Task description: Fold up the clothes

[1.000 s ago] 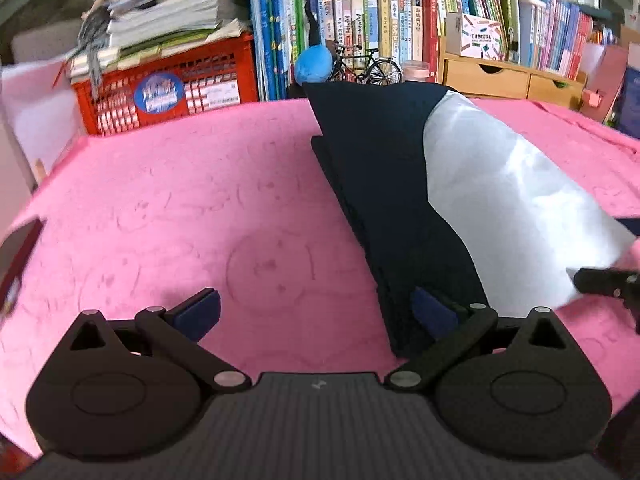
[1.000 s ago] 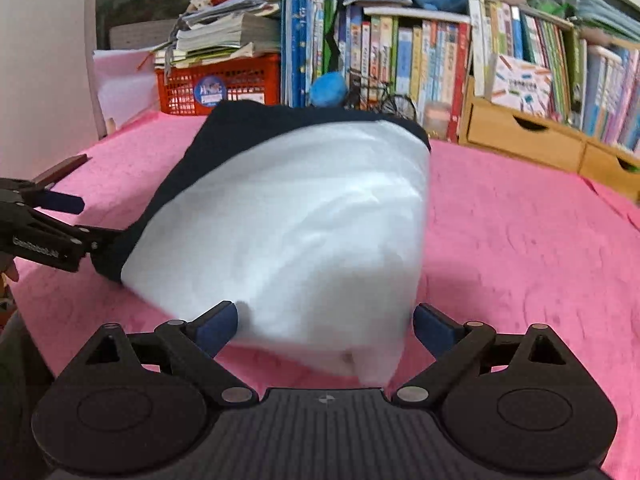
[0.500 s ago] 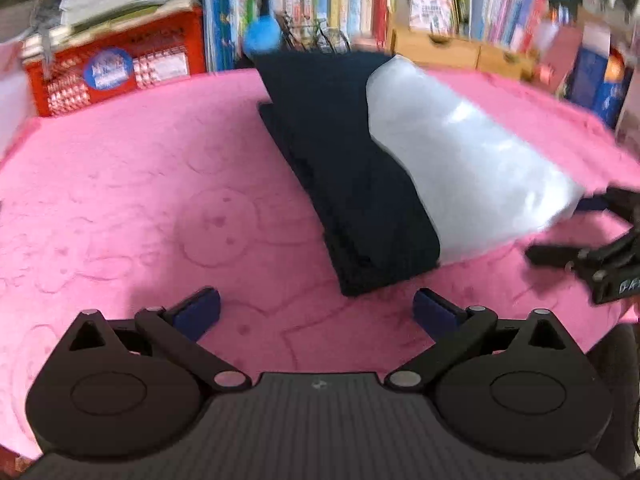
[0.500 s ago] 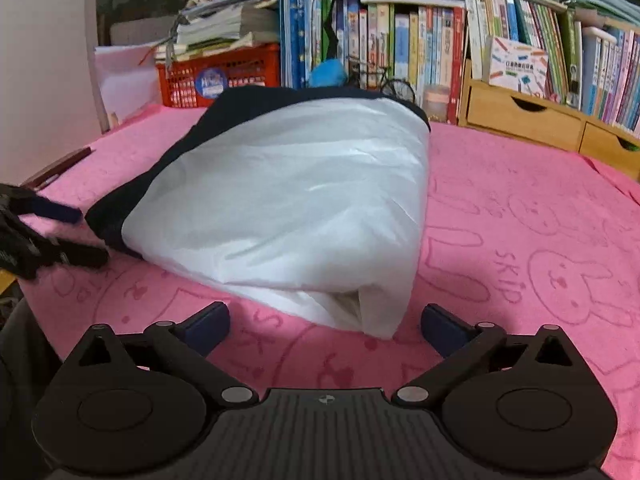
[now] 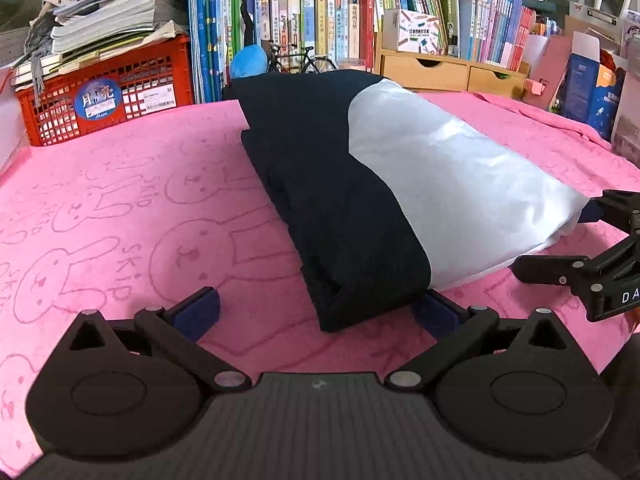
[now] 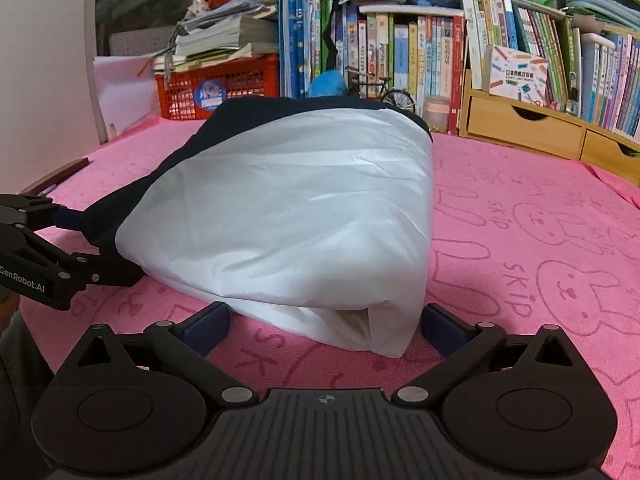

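Hidden: your right gripper (image 5: 576, 240) is cut off at 3 o'clock in the left view.
Count: one folded garment (image 6: 288, 216), black and white, on the pink cloth (image 5: 120, 208).
Fingers: both grippers wide, gripping nothing; left gripper (image 5: 316, 312) at 6 o'clock.

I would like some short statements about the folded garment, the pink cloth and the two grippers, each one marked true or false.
1. The folded garment is part dark, part white. True.
2. It lies on a green cloth. False: the pink cloth with rabbit drawings is under it.
3. The right gripper has its jaws clamped on the garment. False: the jaws stand wide open around the white end, without pressing it.
4. The left gripper has open jaws at the dark end. True.
5. A red crate with stacked papers stands behind the cloth. True.
6. The garment hangs in the air. False: it rests on the cloth.
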Tool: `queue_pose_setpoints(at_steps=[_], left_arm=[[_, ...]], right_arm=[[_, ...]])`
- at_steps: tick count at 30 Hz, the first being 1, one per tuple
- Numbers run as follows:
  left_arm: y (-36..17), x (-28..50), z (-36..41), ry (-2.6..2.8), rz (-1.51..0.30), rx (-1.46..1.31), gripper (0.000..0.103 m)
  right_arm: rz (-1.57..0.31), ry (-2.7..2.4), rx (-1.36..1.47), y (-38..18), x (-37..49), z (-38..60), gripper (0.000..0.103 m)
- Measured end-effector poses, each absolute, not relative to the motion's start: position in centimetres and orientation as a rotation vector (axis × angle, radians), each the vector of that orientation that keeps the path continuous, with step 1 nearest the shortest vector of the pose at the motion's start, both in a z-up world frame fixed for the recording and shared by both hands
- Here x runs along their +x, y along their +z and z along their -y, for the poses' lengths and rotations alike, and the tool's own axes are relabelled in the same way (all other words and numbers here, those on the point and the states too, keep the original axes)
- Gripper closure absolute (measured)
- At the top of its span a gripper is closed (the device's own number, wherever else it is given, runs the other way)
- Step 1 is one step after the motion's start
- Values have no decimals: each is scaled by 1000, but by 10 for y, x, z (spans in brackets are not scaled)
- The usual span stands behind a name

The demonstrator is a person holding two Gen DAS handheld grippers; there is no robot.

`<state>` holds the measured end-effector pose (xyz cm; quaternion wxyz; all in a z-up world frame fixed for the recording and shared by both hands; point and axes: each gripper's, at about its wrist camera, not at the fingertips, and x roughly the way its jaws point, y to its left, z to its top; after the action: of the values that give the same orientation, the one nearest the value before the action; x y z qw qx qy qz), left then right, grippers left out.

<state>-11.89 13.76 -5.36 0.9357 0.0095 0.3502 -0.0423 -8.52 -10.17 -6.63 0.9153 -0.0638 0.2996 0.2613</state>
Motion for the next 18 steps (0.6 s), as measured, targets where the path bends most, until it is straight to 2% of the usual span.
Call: queue_pose_setpoints(at_steps=[6, 18], left_arm=[[-42, -114, -140, -71, -793, -31, 0], [-18, -121, -130, -86, -751, -24, 0]], right_arm=[[-670, 508, -144, -59, -85, 98, 0], [-624, 501, -166, -37, -99, 110, 0]])
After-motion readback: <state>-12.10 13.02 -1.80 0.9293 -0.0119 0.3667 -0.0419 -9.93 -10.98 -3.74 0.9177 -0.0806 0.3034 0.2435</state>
